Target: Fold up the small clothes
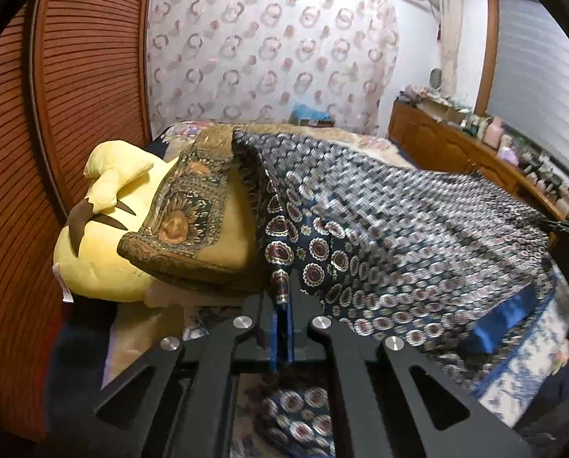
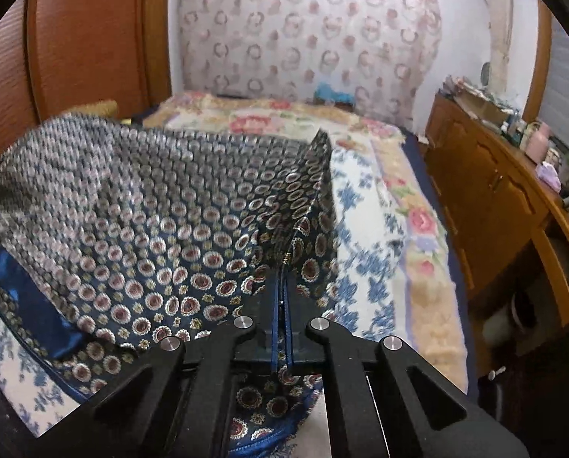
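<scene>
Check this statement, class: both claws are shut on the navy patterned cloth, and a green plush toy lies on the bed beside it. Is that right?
Not quite. The plush toy is yellow, as the left wrist view shows. Both the left claw and the right claw are shut on the navy patterned cloth over the bed.

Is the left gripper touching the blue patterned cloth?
Touching. The left wrist view shows the left gripper shut on an edge of the blue patterned cloth, which is pinched between its fingers.

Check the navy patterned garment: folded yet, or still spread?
Still spread: the navy patterned garment hangs stretched between left gripper and right gripper, both shut on its edge.
</scene>
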A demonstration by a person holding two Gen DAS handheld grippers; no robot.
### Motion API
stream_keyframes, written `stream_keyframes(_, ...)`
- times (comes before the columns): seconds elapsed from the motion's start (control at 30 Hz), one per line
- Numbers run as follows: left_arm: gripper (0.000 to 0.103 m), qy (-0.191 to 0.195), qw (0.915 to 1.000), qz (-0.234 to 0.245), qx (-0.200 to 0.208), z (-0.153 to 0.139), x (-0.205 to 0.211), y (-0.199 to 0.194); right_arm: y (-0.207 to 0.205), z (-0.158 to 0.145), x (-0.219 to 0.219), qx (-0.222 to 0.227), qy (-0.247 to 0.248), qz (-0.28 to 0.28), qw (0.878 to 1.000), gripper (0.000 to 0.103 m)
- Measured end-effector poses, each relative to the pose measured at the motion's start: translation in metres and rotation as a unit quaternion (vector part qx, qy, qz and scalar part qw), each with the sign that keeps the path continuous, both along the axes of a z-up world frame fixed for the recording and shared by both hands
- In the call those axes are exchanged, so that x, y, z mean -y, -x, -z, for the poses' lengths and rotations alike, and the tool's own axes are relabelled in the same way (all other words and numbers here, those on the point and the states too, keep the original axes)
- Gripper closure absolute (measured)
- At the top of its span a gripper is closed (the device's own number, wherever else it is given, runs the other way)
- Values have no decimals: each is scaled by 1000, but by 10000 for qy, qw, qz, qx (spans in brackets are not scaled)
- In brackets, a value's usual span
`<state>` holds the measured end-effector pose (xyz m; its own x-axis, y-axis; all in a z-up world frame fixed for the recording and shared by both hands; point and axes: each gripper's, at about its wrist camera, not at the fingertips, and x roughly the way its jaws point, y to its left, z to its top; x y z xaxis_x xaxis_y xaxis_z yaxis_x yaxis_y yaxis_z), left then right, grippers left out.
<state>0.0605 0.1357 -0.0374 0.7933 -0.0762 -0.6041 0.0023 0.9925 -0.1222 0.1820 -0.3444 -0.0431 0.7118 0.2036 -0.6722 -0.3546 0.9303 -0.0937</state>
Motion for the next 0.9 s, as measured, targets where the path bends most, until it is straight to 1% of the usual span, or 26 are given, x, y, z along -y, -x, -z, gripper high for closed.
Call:
stream_keyframes(0.07, 103, 49, 10000, 13, 25, -3, 1, 10, 5, -7, 3, 72, -13, 28, 10000, 103)
stream_keyframes(0.17, 103, 134, 9999, -1, -49, -2, 3, 20, 9, -12, 4, 175, 29, 51, 9998, 103)
stream_keyframes(0.3, 103, 153, 9997, -57, -171, 6, 4, 30, 12, -10, 9, 89, 51, 60, 9999, 103)
stream_keyframes(0.4, 103, 80, 9996, -100, -243, 13, 5, 31, 7, -7, 9, 44, 113, 87, 9999, 103)
stream_keyframes(0.53, 103, 105, 9995, -124, -283, 16, 0, 30, 3, -6, 6, 73, 178, 199, 9996, 103)
stream_keyframes(0.6, 103, 95, 9994, -127, -292, 16, 0, 30, 3, -7, 2, 127, 239, 252, 9993, 100)
stream_keyframes(0.67, 102, 119, 9994, -119, -295, 17, 1, 32, 7, -9, -3, 202, 274, 259, 9991, 92)
stream_keyframes(0.7, 100, 140, 9994, -118, -300, 17, 0, 32, 10, -10, -5, 250, 265, 238, 9991, 87)
stream_keyframes(0.73, 99, 150, 9994, -120, -295, 17, 1, 34, 14, -11, -7, 300, 272, 231, 9989, 83)
stream_keyframes(0.8, 98, 144, 9994, -127, -282, 17, 1, 36, 18, -14, -14, 382, 281, 188, 9987, 70)
stream_keyframes(0.83, 98, 128, 9995, -129, -277, 17, 2, 38, 20, -15, -18, 408, 247, 124, 9988, 67)
stream_keyframes(0.87, 97, 111, 9995, -135, -270, 16, 2, 39, 23, -16, -22, 415, 219, 48, 9989, 62)
stream_keyframes(0.9, 93, 94, 9995, -139, -259, 16, 3, 39, 25, -16, -25, 414, 210, -5, 9989, 60)
